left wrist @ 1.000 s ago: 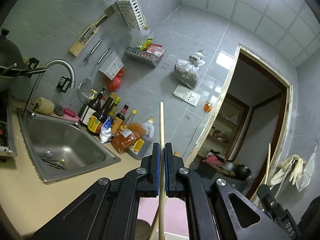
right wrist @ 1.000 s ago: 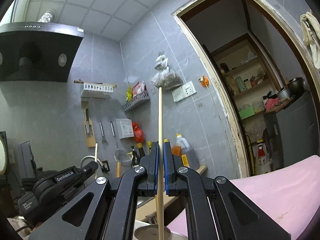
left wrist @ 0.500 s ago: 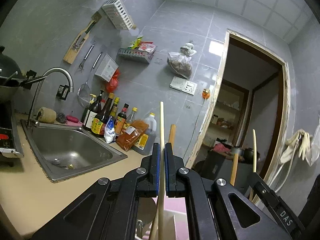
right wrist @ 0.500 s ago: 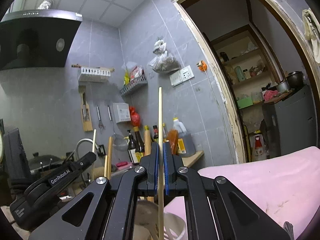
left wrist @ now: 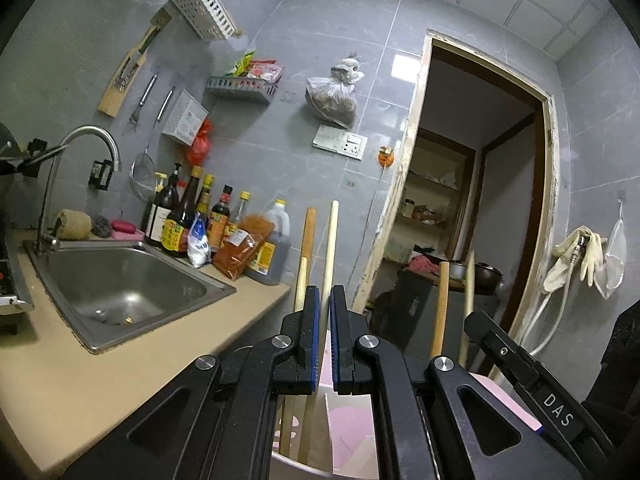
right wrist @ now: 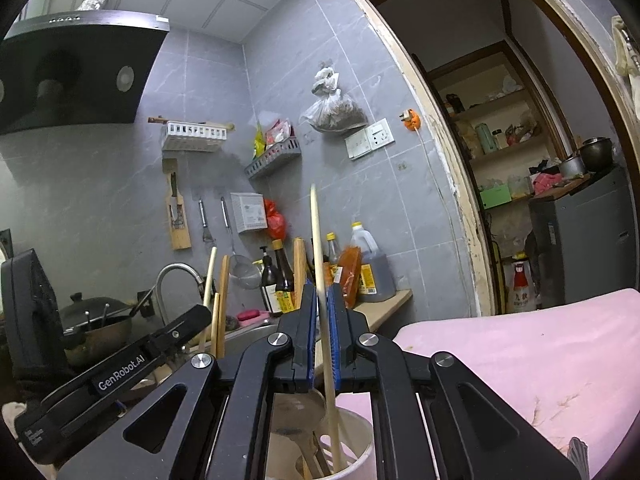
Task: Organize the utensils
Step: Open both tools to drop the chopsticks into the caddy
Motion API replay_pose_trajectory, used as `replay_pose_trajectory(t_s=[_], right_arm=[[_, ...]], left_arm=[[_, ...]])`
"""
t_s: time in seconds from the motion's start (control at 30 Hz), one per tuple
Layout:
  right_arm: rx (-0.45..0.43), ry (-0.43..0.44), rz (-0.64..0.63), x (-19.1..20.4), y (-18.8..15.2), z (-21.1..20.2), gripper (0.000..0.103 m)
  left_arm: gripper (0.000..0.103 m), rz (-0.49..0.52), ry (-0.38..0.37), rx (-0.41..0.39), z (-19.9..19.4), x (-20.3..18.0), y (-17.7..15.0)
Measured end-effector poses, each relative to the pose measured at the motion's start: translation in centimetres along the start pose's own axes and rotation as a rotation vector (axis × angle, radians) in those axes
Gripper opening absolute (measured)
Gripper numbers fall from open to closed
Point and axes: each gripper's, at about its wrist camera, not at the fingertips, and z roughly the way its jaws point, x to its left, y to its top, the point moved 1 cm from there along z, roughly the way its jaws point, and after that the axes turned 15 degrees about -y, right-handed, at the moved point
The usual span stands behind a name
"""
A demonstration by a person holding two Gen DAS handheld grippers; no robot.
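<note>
**Mia:** What changed just now?

**Ben:** A moment before, both grippers were squeezing their sticks tight and holding them straight up. Then they came lower, and both let go.

**Mia:** How did the left gripper [left wrist: 325,304] look?

**Ben:** Its jaws were only a little apart, with a thin gap between them. The pale stick [left wrist: 331,236] leaned a bit to one side in that gap. It was not pinched any more.

**Mia:** And the right gripper [right wrist: 322,300]?

**Ben:** The same. Its jaws stood a little apart, and the thin stick [right wrist: 315,232] tipped over between them, loose.

**Mia:** Where did the sticks end up?

**Ben:** The bottom of the thin stick was down inside the white cup [right wrist: 360,444], next to a wooden spoon [right wrist: 296,412]. The pale stick seemed to go down into the cup too, but the gripper hid most of it.

**Mia:** Where was the cup?

**Ben:** Right under both grippers, beside the pink cloth [right wrist: 520,344]. The sink [left wrist: 120,280] was off to the left.

**Mia:** So were the sticks put away?

**Ben:** I think so. The grippers should lift away slowly, so they don't knock the sticks out.
</note>
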Motion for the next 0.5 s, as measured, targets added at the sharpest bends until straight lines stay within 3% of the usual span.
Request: replay_pose_trajectory(t_s=[0.2, 0.27, 0.33, 0.5], right_arm=[[-0.007, -0.001, 0.001, -0.1, 0.1, -0.1, 0.008], [-0.014, -0.004, 0.000, -0.1, 0.2, -0.2, 0.020], [-0.025, -0.006, 0.000, -0.1, 0.3, -0.5, 0.026], [-0.057, -0.040, 0.005, -0.1, 1.2, -1.4, 0.026]], left_arm=[[0.003, -0.022, -0.007, 0.002, -0.2, 0.2, 0.2], [0.004, -0.026, -0.013, 0.001, -0.4, 0.2, 0.3], [0.007, -0.024, -0.014, 0.000, -0.5, 0.1, 0.4], [0.021, -0.037, -0.039, -0.008, -0.9, 0.0, 0.8]])
